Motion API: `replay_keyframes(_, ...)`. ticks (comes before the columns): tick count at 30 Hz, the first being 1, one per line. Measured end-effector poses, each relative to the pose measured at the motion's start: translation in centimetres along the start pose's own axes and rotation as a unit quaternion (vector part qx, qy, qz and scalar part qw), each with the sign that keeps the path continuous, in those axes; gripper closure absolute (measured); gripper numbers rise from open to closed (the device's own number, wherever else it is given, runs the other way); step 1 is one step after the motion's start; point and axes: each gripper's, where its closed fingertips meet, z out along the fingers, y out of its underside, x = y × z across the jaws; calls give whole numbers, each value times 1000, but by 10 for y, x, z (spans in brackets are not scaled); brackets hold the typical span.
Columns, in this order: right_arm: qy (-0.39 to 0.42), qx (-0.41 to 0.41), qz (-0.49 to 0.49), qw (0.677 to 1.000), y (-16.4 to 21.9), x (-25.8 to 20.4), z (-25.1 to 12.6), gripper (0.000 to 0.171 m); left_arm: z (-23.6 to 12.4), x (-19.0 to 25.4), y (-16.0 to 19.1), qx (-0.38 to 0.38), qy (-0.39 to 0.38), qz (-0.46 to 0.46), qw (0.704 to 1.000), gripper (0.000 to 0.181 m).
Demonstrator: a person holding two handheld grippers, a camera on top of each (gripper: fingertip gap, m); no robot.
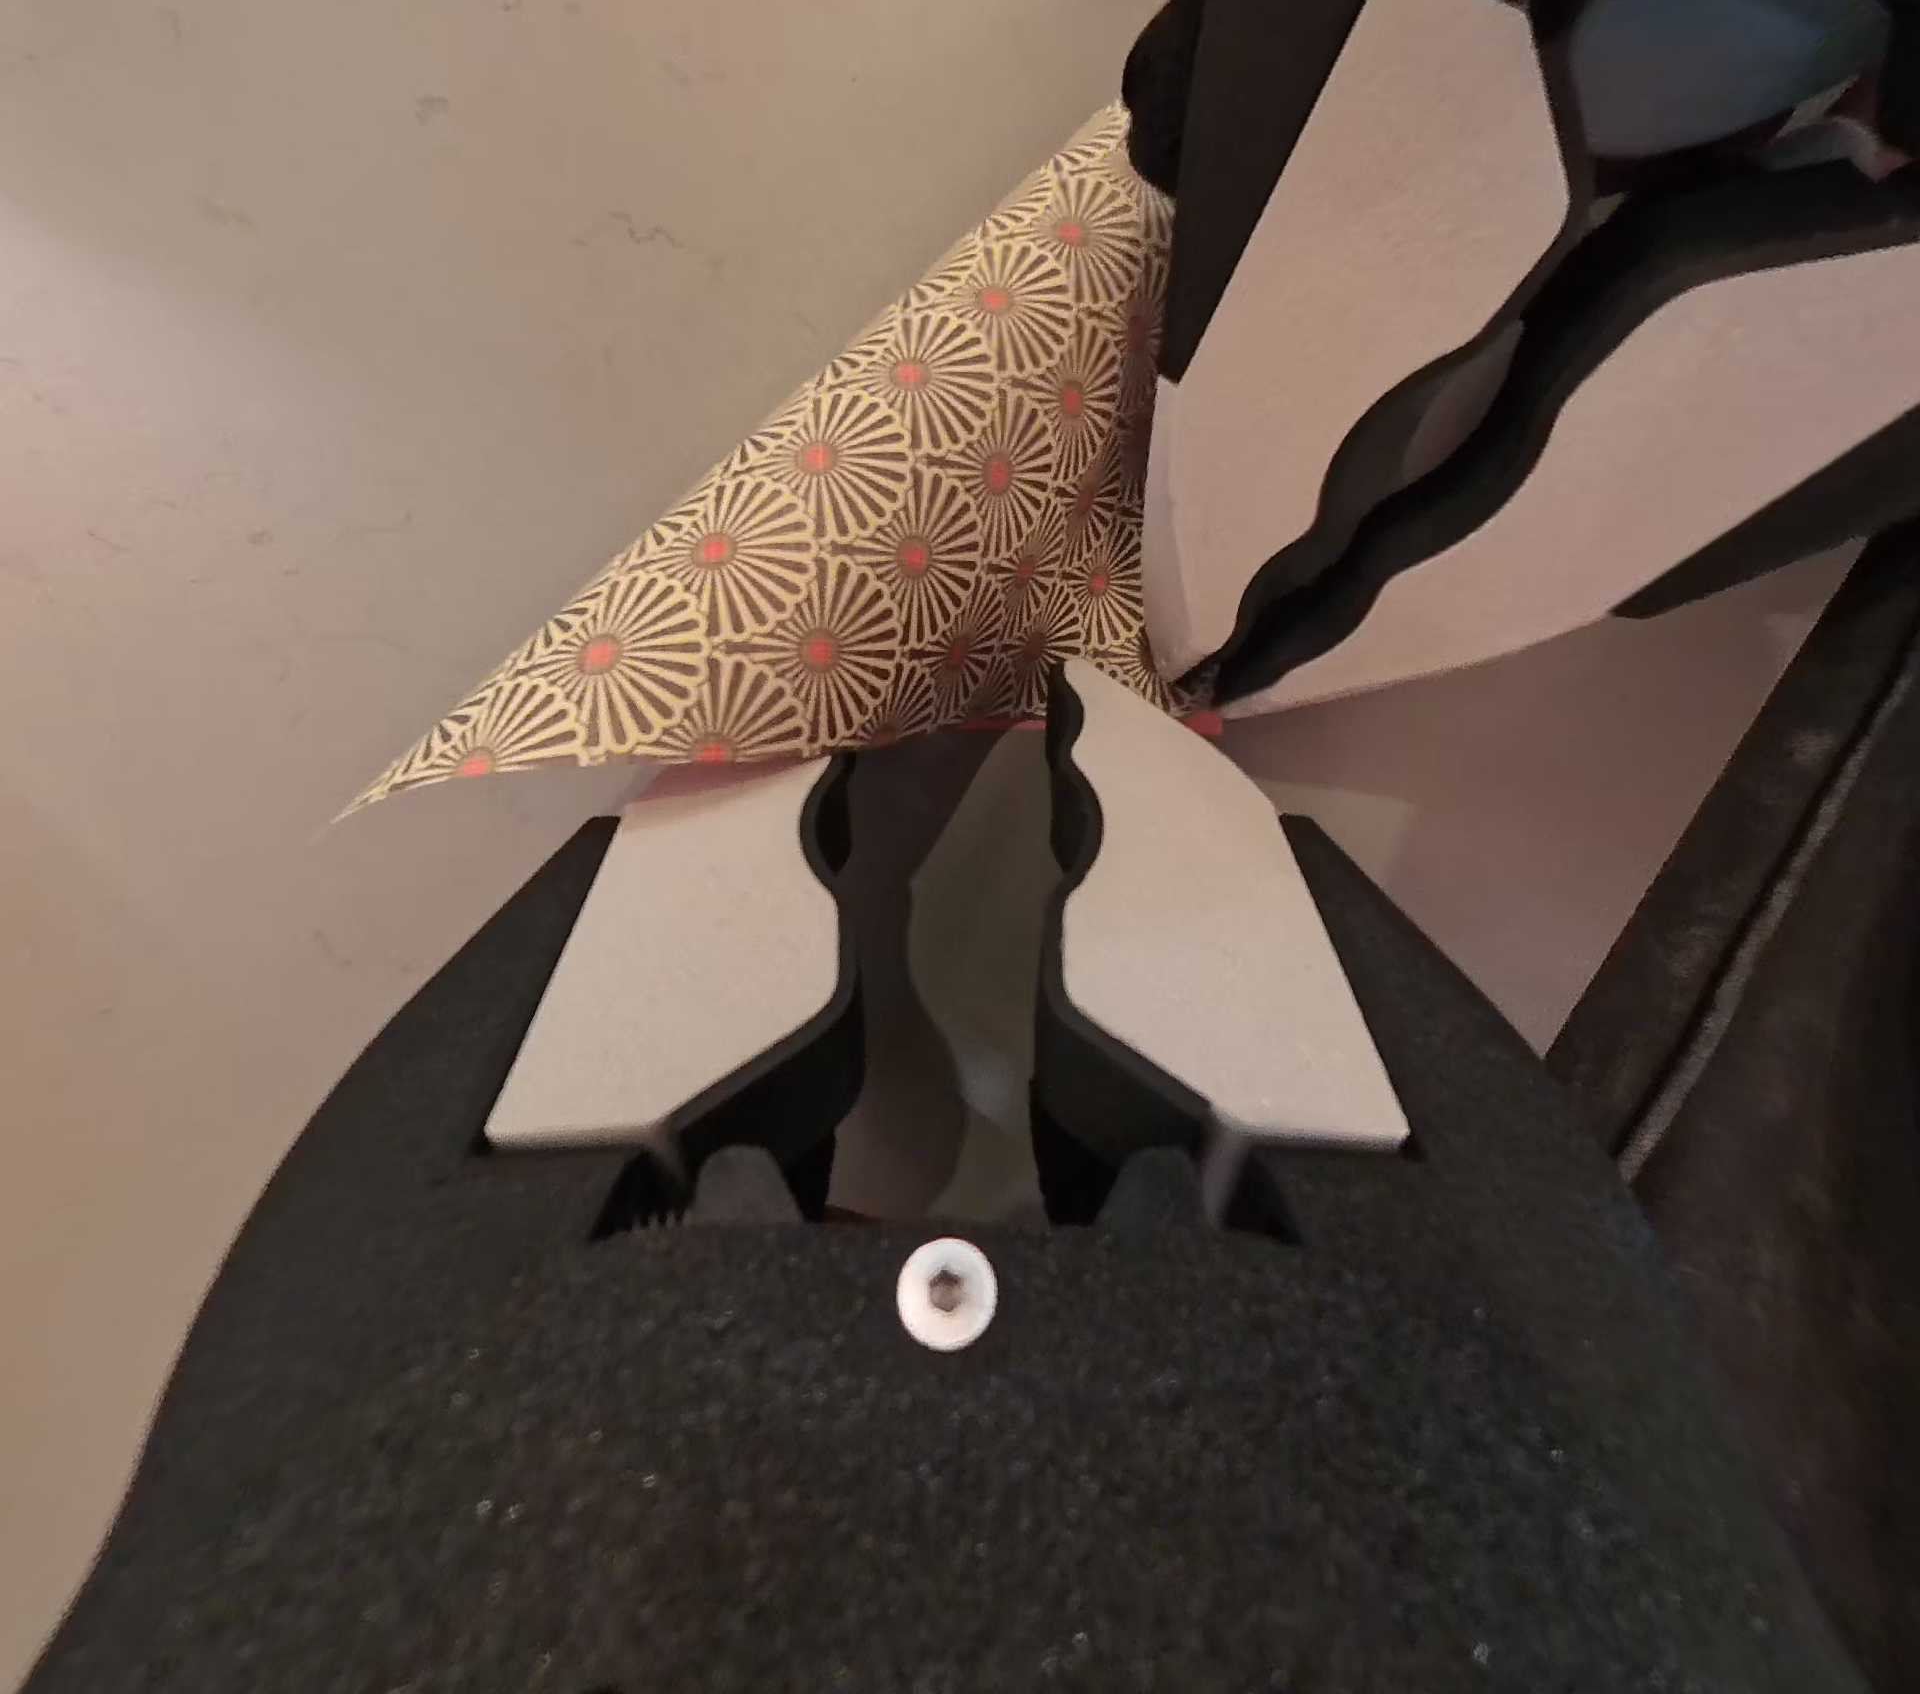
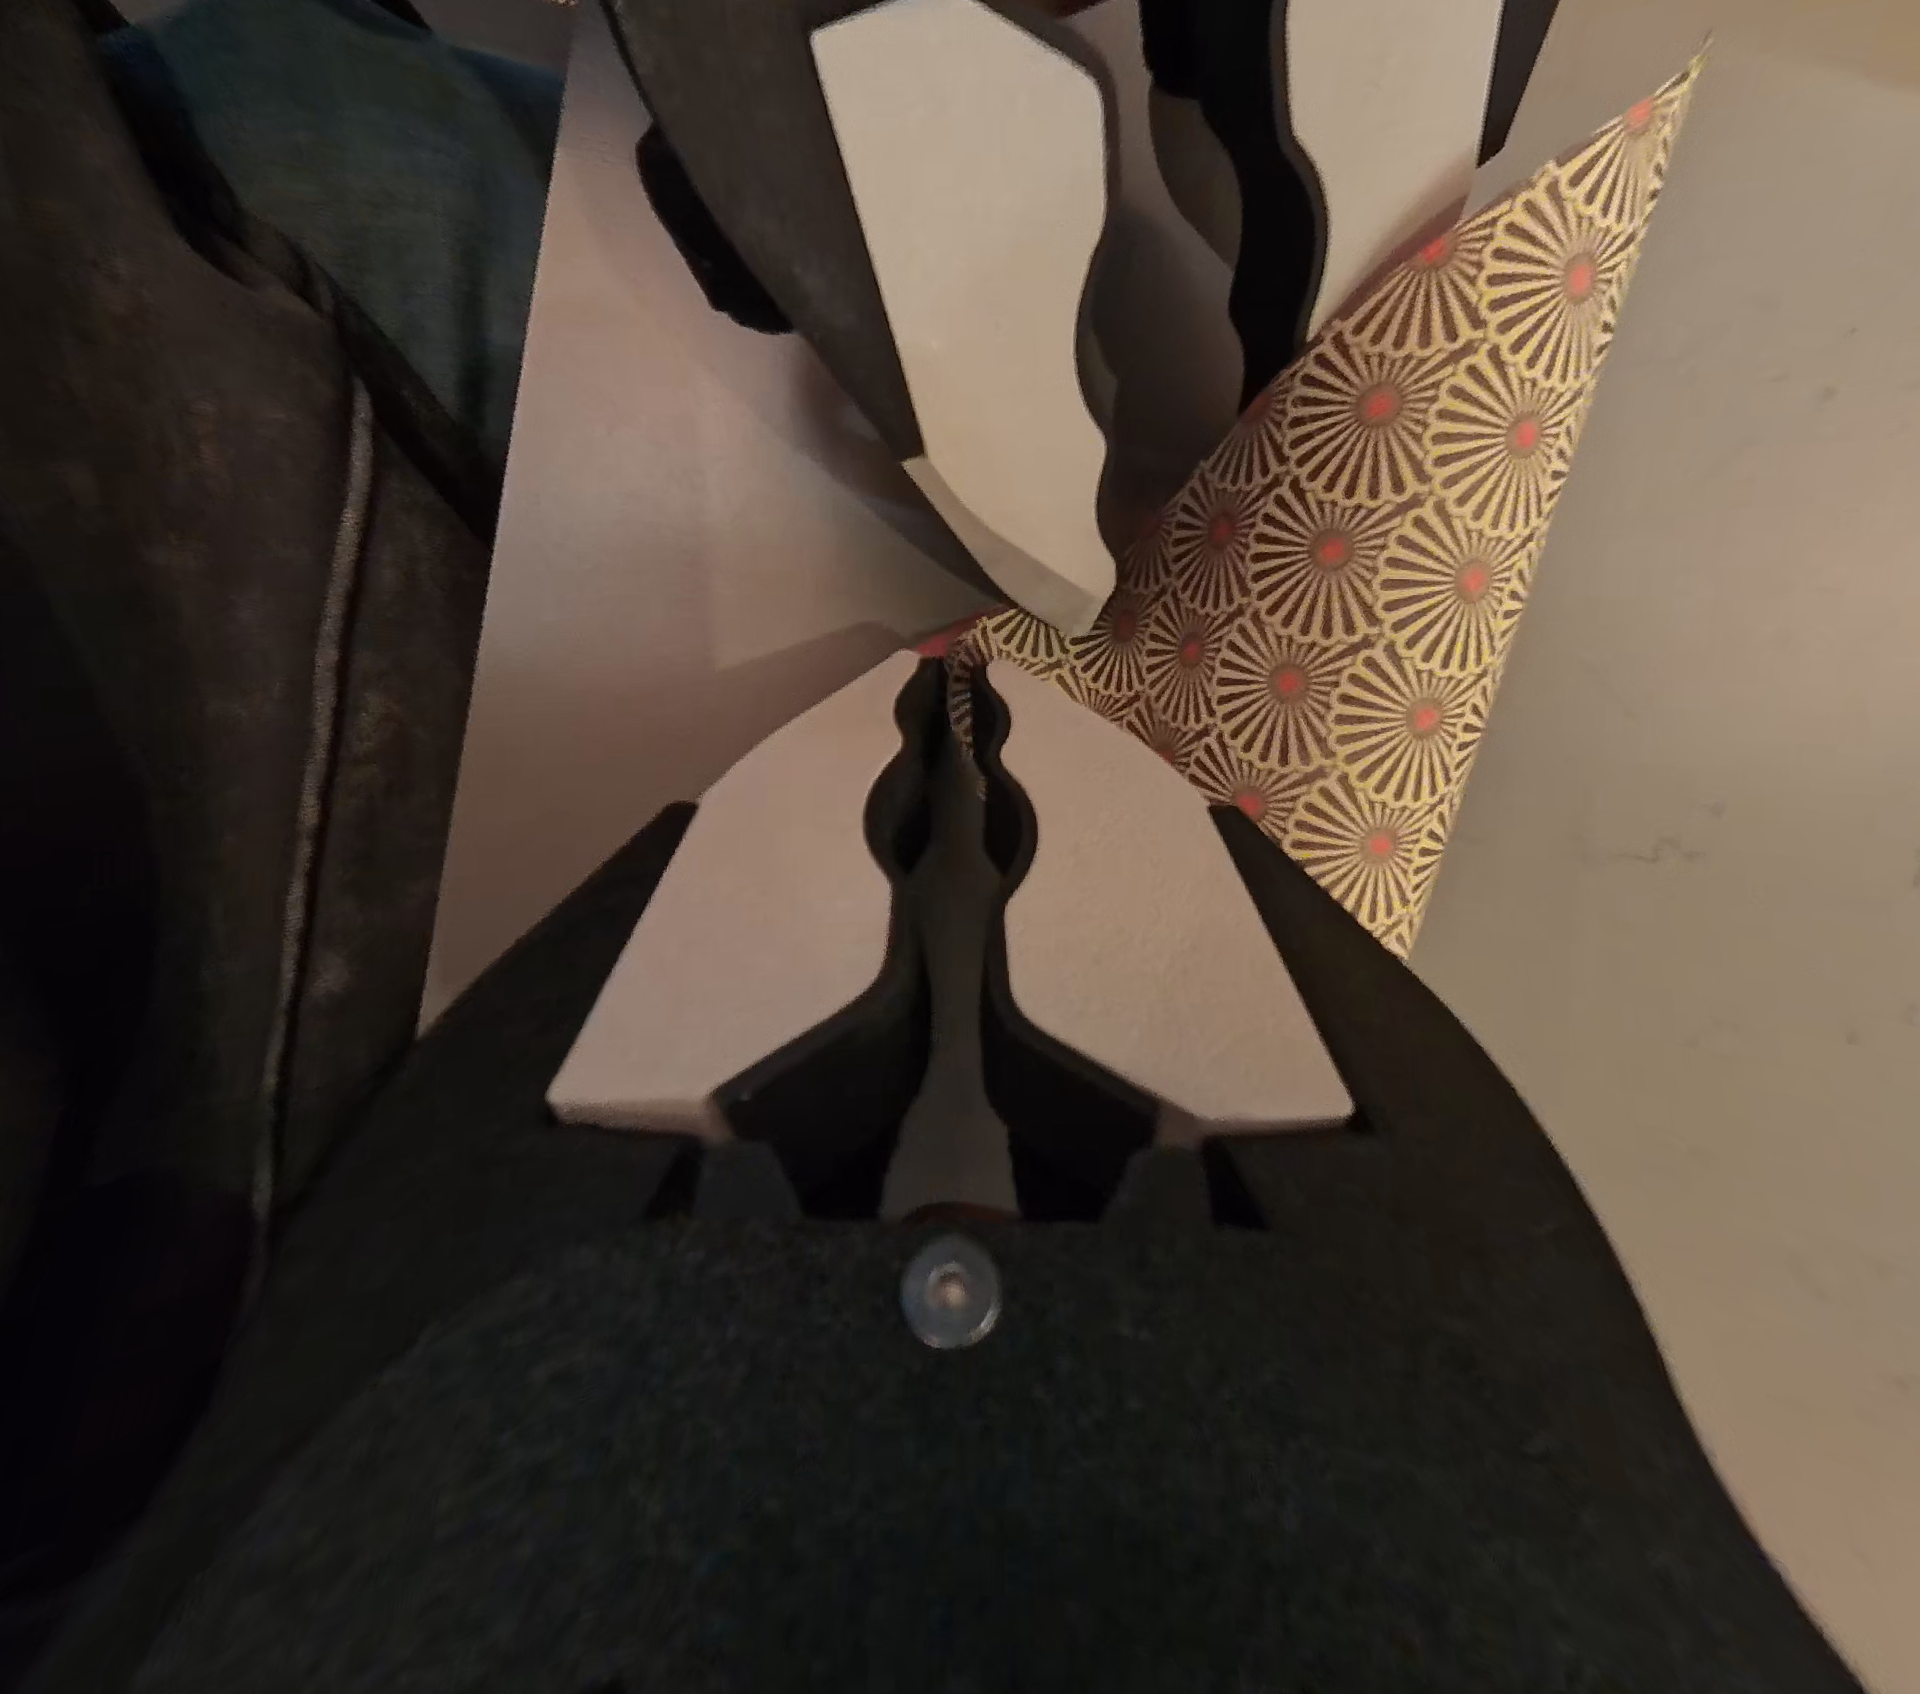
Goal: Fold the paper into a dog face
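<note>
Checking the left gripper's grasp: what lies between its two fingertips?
In the left wrist view, the left gripper is open; the patterned paper's lower edge crosses the gap.

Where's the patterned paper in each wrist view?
Left wrist view: the paper fills the centre, slanting from lower left to upper right, its right corner pinched by the right hand-held gripper.
Right wrist view: the paper lies right of centre, its left corner in the right hand-held gripper.
Shared landmark: that pinched corner, with the left hand-held gripper open just beside it, over the beige table.
</note>
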Motion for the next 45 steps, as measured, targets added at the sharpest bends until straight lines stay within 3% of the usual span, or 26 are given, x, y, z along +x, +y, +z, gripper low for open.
replay_keyframes(45, -18, 7, 1, 1000, -2, -7, -2, 162, 2, -3, -1, -4, -4, 5, 1000, 147)
